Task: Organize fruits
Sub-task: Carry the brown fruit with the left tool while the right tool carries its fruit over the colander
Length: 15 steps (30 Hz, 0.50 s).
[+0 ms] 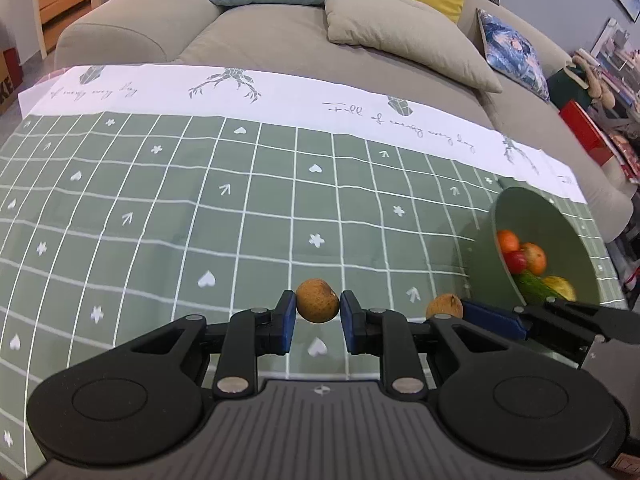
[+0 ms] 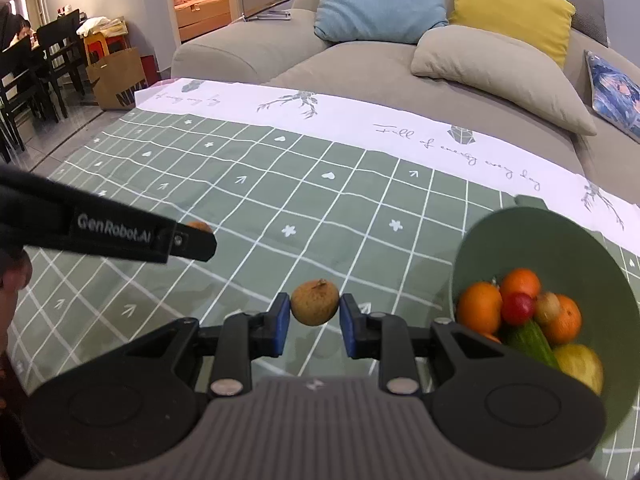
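My left gripper (image 1: 317,312) is clenched on a small round brown fruit (image 1: 317,300), its blue fingers (image 1: 286,322) pressing the rough tan skin from both sides, and the fruit hangs clear above the green checked cloth (image 1: 168,216) that covers the desk. My right gripper (image 2: 315,318) is clenched the same way on a second brown fruit (image 2: 315,302), this one with a short dry stem on top, also lifted off the cloth. In the left wrist view my right gripper comes in from the right edge with its fruit showing just beside my left fingers; in the right wrist view my left gripper reaches in from the left edge as a dark arm bearing white lettering, with only a sliver of its fruit peeping over the tip. The green bowl (image 2: 520,232) stands on the cloth to the right of both grippers, near the desk's far right corner. Inside it lie several oranges (image 2: 479,307), a small red fruit (image 2: 518,308), a brownish fruit (image 2: 547,307), a cucumber (image 2: 532,342) and a yellow fruit (image 2: 582,364), piled close and touching. The cloth's white border (image 1: 280,92) with grey printed script runs along the far edge, and beyond it stands a beige sofa (image 1: 256,36) with blue, yellow and beige cushions.
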{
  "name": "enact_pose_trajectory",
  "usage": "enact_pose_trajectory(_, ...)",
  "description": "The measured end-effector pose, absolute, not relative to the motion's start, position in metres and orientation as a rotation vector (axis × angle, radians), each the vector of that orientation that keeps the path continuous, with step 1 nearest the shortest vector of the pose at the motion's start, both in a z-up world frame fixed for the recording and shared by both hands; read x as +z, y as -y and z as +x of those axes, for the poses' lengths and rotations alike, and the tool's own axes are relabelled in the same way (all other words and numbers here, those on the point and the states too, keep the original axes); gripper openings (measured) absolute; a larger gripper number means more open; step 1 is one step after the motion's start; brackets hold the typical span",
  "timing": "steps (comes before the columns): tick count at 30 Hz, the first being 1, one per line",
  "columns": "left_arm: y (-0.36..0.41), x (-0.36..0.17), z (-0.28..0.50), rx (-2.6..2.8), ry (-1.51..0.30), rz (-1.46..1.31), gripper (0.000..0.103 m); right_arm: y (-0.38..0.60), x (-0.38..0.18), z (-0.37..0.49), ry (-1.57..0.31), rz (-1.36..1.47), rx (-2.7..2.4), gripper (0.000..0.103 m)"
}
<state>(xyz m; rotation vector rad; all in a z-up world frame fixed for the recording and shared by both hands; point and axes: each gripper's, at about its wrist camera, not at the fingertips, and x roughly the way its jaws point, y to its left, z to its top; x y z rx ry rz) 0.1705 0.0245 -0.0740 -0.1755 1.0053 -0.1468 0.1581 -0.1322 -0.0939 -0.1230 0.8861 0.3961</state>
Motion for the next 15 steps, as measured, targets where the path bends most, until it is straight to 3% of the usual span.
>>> enact_pose_trajectory(15, 0.042, -0.045, 0.143, -0.297, -0.985, -0.128, 0.026, 0.198, -0.056, 0.105, -0.837, -0.064, 0.364, 0.022)
